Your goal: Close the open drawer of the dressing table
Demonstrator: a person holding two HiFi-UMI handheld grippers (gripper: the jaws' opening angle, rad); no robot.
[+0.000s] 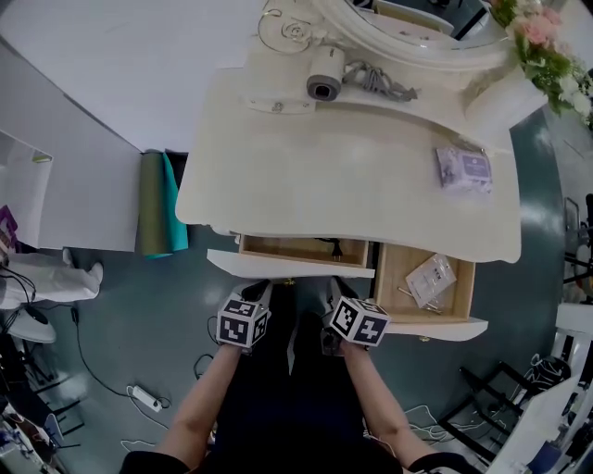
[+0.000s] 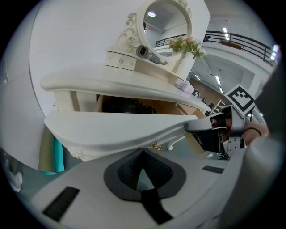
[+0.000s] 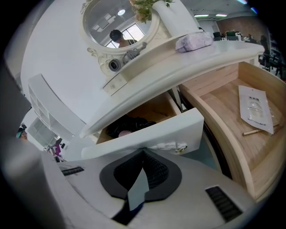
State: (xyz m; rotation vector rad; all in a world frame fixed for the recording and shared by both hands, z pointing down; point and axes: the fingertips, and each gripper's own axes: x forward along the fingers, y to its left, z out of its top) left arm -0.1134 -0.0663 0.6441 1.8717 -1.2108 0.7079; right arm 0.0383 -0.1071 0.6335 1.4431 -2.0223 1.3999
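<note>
The left gripper's fingers (image 2: 156,167) are pressed together with nothing between them. Their tips meet right at the lower edge of the centre drawer (image 1: 292,266), on its white front. The right gripper's fingers (image 3: 154,172) are likewise pressed together and empty, with their tips on the same white front, nearer its right end. A small gold knob (image 3: 181,150) hangs below the front, just right of those tips.

The left gripper (image 1: 259,291) and right gripper (image 1: 335,289) sit side by side in front of this drawer. It is pulled partway out from under the bench (image 1: 352,176) and has something dark inside.

To the drawer's right, a side drawer (image 1: 398,278) stands further out and holds a clear packet (image 1: 431,278). Beyond the centre drawer, a purple pack (image 1: 463,169) lies on the bench top. A grey hair dryer (image 1: 325,74) lies further back, by the round mirror (image 1: 408,28), with flowers (image 1: 542,42) off to the right. Left of the drawer, rolled mats (image 1: 153,204) lie on the floor beside the bench.
</note>
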